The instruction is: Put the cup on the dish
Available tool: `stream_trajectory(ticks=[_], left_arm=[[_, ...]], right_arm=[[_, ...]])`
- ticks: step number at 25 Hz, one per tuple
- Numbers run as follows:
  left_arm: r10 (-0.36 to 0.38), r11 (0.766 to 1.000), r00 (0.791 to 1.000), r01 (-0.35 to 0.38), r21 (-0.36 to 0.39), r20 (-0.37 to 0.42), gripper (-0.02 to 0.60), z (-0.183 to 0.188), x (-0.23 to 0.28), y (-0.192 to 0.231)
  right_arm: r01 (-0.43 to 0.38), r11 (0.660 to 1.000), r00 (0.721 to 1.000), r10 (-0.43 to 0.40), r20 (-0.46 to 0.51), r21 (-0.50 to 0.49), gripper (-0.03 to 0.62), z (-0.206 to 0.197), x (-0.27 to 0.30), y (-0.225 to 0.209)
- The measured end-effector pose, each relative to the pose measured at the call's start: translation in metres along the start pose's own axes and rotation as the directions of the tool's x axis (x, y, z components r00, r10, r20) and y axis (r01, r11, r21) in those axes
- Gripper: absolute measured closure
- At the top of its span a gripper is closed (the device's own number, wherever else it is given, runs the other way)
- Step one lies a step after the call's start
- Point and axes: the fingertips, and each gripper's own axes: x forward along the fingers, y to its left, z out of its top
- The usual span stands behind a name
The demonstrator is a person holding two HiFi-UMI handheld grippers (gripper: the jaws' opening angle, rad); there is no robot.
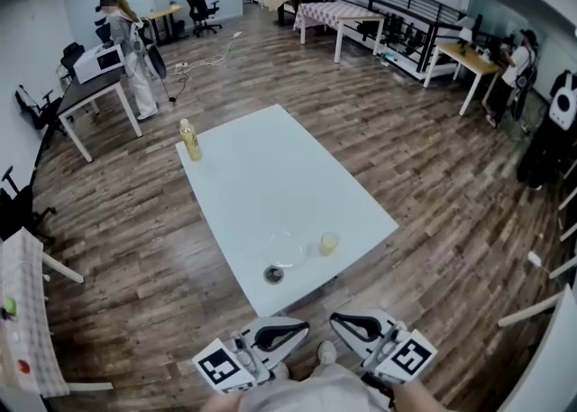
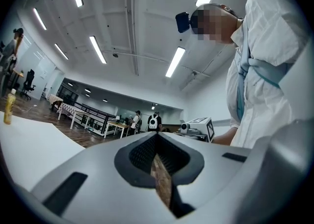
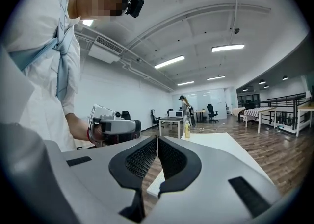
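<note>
You can read no words, numbers or brand names here. The cube (image 1: 219, 367) on your left gripper (image 1: 300, 327), down at 7 o'clock in the head view, has a black and white square marker. It is a pattern, not letters. The other cube (image 1: 413, 356), on your right gripper (image 1: 336, 320) at 5 o'clock, has the same kind of marker. The bottle (image 1: 190, 141) at the 11 o'clock corner of the white table (image 1: 270, 176) is too small for you to read any print on it.

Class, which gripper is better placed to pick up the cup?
Probably the right. The cup sits right of the dish, on the side of the right gripper; the left gripper would have to reach across the dish.
</note>
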Motion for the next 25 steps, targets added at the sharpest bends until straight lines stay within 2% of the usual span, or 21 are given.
stream_trajectory(ticks=[5, 11, 20, 22, 24, 25], left_arm=[[0.034, 0.999, 0.999, -0.034, -0.022, 0.016, 0.581, -0.011, 0.014, 0.023], [0.062, 0.997, 0.998, -0.063, -0.038, -0.011, 0.581, -0.028, 0.028, 0.034], [0.093, 0.994, 0.995, -0.094, -0.059, -0.033, 0.581, -0.044, 0.040, 0.046], [0.097, 0.993, 0.995, -0.099, -0.057, -0.037, 0.580, -0.048, 0.044, 0.053], [0.100, 0.994, 0.994, -0.102, -0.050, -0.047, 0.580, -0.051, 0.050, 0.057], [0.102, 0.993, 0.994, -0.104, -0.047, -0.049, 0.580, -0.053, 0.052, 0.059]], right_arm=[[-0.042, 0.999, 0.999, 0.042, 0.017, -0.018, 0.560, -0.002, 0.006, -0.028], [-0.056, 0.998, 0.997, 0.057, 0.041, -0.022, 0.560, -0.011, 0.011, -0.059], [-0.043, 0.998, 0.998, 0.041, 0.040, 0.044, 0.556, -0.042, 0.019, -0.091], [-0.046, 0.998, 0.998, 0.044, 0.037, 0.043, 0.532, -0.048, 0.023, -0.102], [-0.047, 0.998, 0.998, 0.045, 0.033, 0.048, 0.465, -0.053, 0.026, -0.111], [-0.045, 0.998, 0.999, 0.044, 0.031, 0.049, 0.454, -0.055, 0.028, -0.115]])
